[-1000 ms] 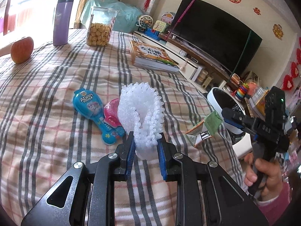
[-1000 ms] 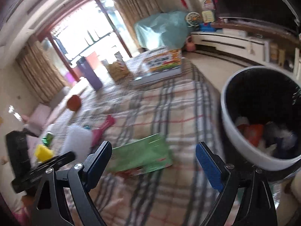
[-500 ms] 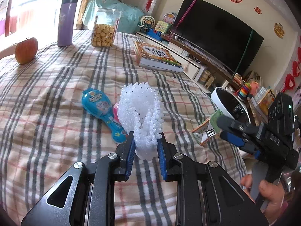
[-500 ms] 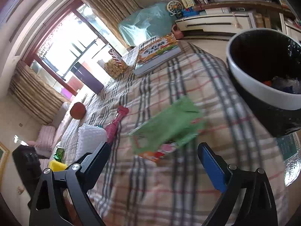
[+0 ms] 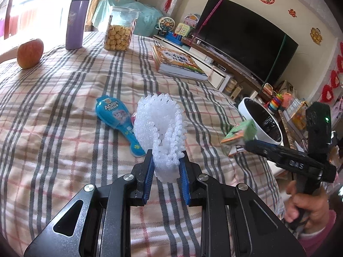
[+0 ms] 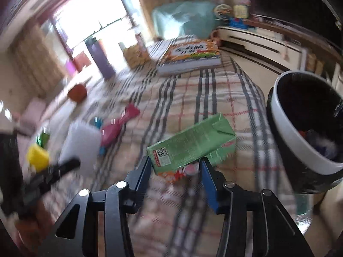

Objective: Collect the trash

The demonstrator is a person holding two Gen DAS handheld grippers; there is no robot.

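White foam netting point(image 5: 159, 128) stands pinched between the blue pads of the left gripper point(image 5: 166, 167) in the left wrist view, held clear above the plaid tablecloth point(image 5: 64, 111), just as it was 1 second ago. What has changed lies to the right: the right gripper point(image 5: 249, 144), which hovered short of the green carton point(image 5: 240, 133) half a second ago, now reaches it, and the carton appears tipped up off the cloth at the table edge, beside the white-rimmed trash bin point(image 5: 260, 122). A blue toy package point(image 5: 118, 117) and a pink wrapper behind the netting lie uncollected; an apple point(image 5: 30, 52), a purple bottle point(image 5: 77, 20), a cookie jar point(image 5: 120, 30) and a book point(image 5: 178, 63) sit farther back.

From the right wrist view, blurred by motion, the right gripper point(image 6: 175, 169) has narrowed from wide open to about half, its 2 fingers bracketing the near end of the green carton point(image 6: 193, 143). Both pads look to be in contact; a firm grip appears likely. The trash bin point(image 6: 300, 141) waits just to the right with scraps already inside, so 2 pieces seem ready for disposal.
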